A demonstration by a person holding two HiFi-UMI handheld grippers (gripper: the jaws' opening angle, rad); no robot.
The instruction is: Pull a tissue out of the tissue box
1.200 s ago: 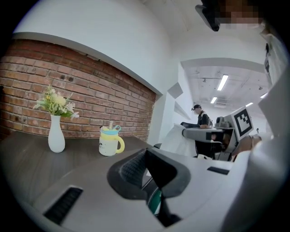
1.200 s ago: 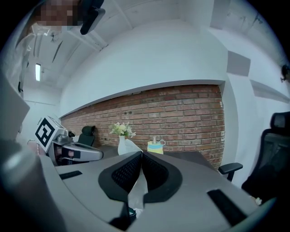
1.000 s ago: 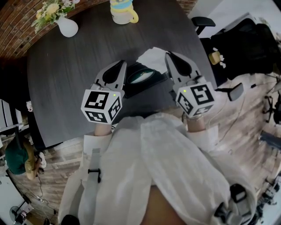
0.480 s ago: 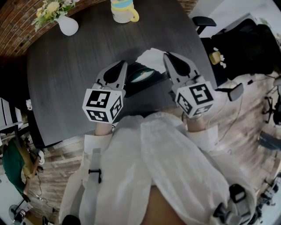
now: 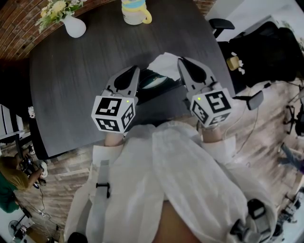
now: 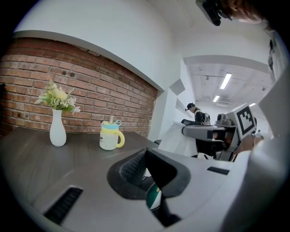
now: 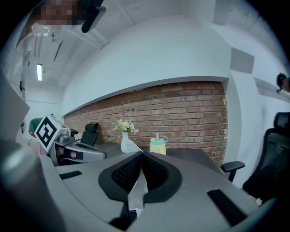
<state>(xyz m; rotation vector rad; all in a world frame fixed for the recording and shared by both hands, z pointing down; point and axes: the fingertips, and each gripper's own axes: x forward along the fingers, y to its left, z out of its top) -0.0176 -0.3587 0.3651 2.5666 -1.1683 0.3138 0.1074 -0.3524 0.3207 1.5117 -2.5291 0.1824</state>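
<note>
A dark tissue box (image 5: pixel 153 84) with a green-and-white oval top lies on the dark round table (image 5: pixel 71 90), between my two grippers. My right gripper (image 5: pixel 183 60) is shut on a white tissue (image 5: pixel 164 61) that stands up from the box's far side. In the right gripper view the tissue (image 7: pixel 136 192) is pinched between the pads of that gripper (image 7: pixel 141 156). My left gripper (image 5: pixel 135 70) hovers at the box's left side, shut with nothing in it. In the left gripper view its jaws (image 6: pixel 144 154) meet above the box's oval (image 6: pixel 154 198).
A white vase with flowers (image 5: pixel 73 26) and a yellow-handled mug (image 5: pixel 134 12) stand at the table's far side. A black office chair (image 5: pixel 218 23) is at the table's right rim. A person (image 5: pixel 9 178) crouches on the floor at lower left.
Both grippers and the tissue keep their places. The person on the floor at the lower left has shifted downward in the head view.
</note>
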